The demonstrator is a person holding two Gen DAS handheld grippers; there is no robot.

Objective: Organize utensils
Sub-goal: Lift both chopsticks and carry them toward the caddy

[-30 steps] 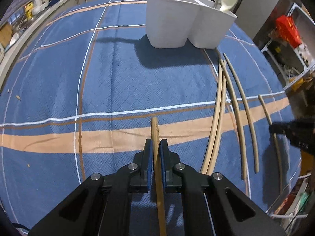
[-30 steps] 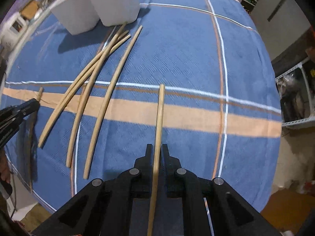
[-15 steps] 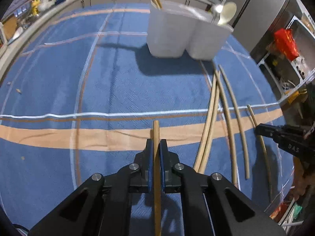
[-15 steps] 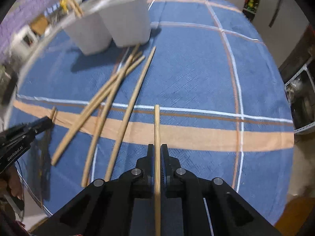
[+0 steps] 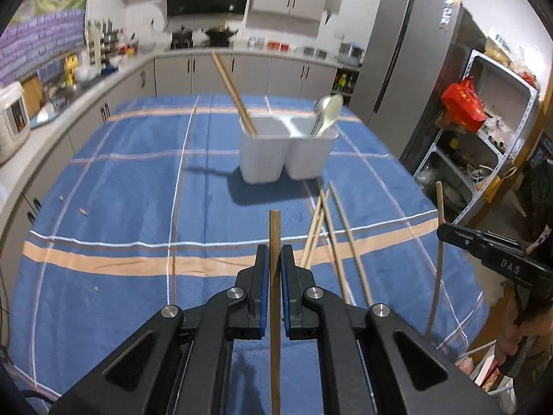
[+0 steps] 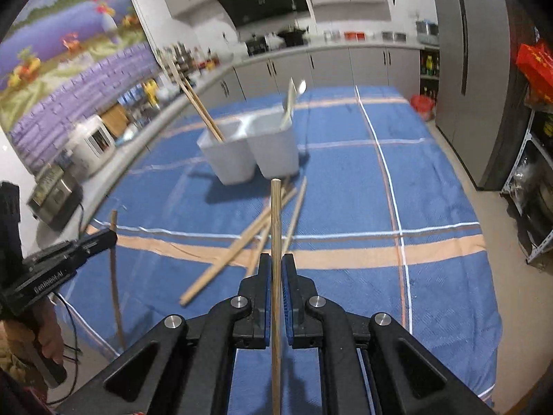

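We held one chopstick (image 5: 274, 242) clamped in the left gripper (image 5: 273, 259), another (image 6: 275, 228) in the right gripper (image 6: 275, 269). Each tip needed aiming steeply into the holder (image 5: 264, 154) beside the upright pair.

Wooden chopsticks (image 5: 349, 242) strewn (crossing) before white holder (image 5: 287, 148).

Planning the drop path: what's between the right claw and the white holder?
In the right wrist view, the loose chopsticks lie on the blue cloth between the right claw and the white holder; nothing else.
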